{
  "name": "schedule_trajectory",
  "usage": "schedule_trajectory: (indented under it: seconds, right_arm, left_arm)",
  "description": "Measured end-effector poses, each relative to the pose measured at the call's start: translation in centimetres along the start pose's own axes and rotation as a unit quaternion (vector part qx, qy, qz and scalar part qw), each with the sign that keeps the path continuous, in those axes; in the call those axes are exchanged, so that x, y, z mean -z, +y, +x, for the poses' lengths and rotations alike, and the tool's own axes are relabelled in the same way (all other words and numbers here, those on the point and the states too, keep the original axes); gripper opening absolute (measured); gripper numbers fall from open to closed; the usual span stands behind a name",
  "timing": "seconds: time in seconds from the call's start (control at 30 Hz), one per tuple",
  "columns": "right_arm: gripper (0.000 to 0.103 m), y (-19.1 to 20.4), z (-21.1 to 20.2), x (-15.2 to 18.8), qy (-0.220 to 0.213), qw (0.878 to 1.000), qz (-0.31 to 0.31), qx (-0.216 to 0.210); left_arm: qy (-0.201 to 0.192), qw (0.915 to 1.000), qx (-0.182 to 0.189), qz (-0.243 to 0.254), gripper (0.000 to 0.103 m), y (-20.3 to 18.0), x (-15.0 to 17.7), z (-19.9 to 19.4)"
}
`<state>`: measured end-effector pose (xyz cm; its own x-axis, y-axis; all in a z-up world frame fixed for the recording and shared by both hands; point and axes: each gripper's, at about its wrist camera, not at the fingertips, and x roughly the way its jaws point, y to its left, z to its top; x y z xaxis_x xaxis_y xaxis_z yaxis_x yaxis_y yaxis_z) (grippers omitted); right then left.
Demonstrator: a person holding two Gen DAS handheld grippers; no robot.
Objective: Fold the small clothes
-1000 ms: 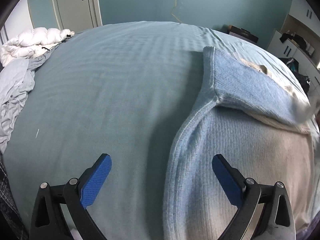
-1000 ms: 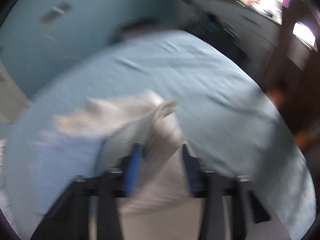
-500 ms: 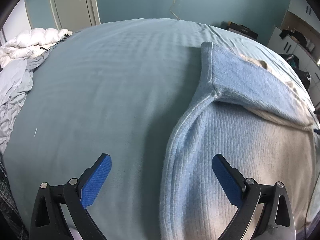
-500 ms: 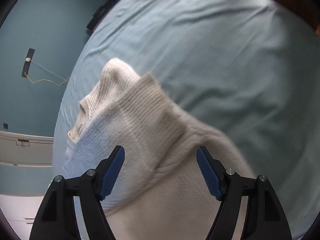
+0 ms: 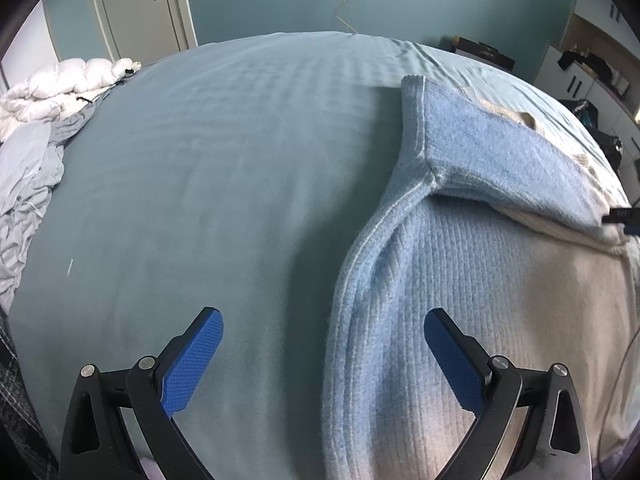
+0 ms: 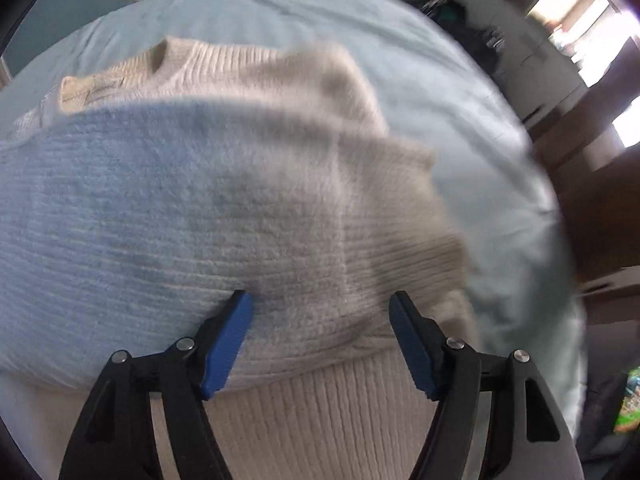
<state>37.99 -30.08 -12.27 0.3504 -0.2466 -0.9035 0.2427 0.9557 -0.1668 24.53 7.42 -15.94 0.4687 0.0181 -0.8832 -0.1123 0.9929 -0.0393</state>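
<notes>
A knit sweater (image 5: 472, 280), blue fading to cream, lies on the teal bed. One sleeve (image 5: 500, 152) is folded across its upper body. My left gripper (image 5: 324, 344) is open and empty, hovering over the sweater's left side edge near the hem. In the right wrist view the sweater (image 6: 200, 208) fills the frame, with the cream collar and label (image 6: 104, 88) at the far side. My right gripper (image 6: 320, 332) is open, its fingers straddling the folded sleeve, close above the fabric.
The teal bed cover (image 5: 192, 184) spreads wide to the left of the sweater. A white duvet and crumpled grey sheets (image 5: 36, 128) lie at the bed's left edge. A door (image 5: 136, 0) and wall stand beyond. Cabinets and dark furniture (image 6: 592, 128) stand off the bed's right side.
My right gripper let go of the cream sleeve, opened, and now hovers lower over the folded sleeve. My left gripper stayed open and nearly still.
</notes>
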Motion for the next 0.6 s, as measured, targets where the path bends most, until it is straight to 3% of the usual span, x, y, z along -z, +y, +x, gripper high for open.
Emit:
schedule_trajectory:
  seconds: [0.07,0.17,0.27,0.3,0.33,0.43,0.6]
  right_arm:
    - [0.067,2.9,-2.4,0.4,-0.026,0.998,-0.016,-0.061]
    - [0.067,7.6,-2.4,1.7,0.012,0.993,-0.048,-0.108]
    - [0.070,10.2,0.4,4.1,0.048,0.991,-0.075,-0.105]
    - [0.075,10.4,0.2,5.1,0.017,0.992,-0.081,-0.093]
    - [0.077,10.2,-0.3,5.6,-0.002,0.993,-0.080,-0.088]
    - [0.078,8.4,-2.2,5.8,0.028,0.994,-0.045,-0.095]
    - [0.078,2.7,-11.8,7.6,-0.008,0.993,-0.064,-0.098]
  left_arm:
    - [0.004,1.0000,0.003,-0.002,0.102,0.0,-0.1,0.2]
    - [-0.003,1.0000,-0.006,-0.003,0.102,0.0,-0.2,-0.1]
    - [-0.015,0.9999,0.001,-0.005,0.102,-0.1,-0.2,-0.7]
    - [-0.014,0.9999,0.004,-0.005,0.102,-0.1,-0.1,-0.8]
    - [-0.013,0.9999,0.004,-0.003,0.102,-0.2,0.0,-0.8]
    - [-0.009,0.9999,-0.005,0.010,0.102,-0.5,0.4,-0.7]
    - [-0.008,0.9989,-0.023,0.041,0.102,-1.6,1.3,-0.8]
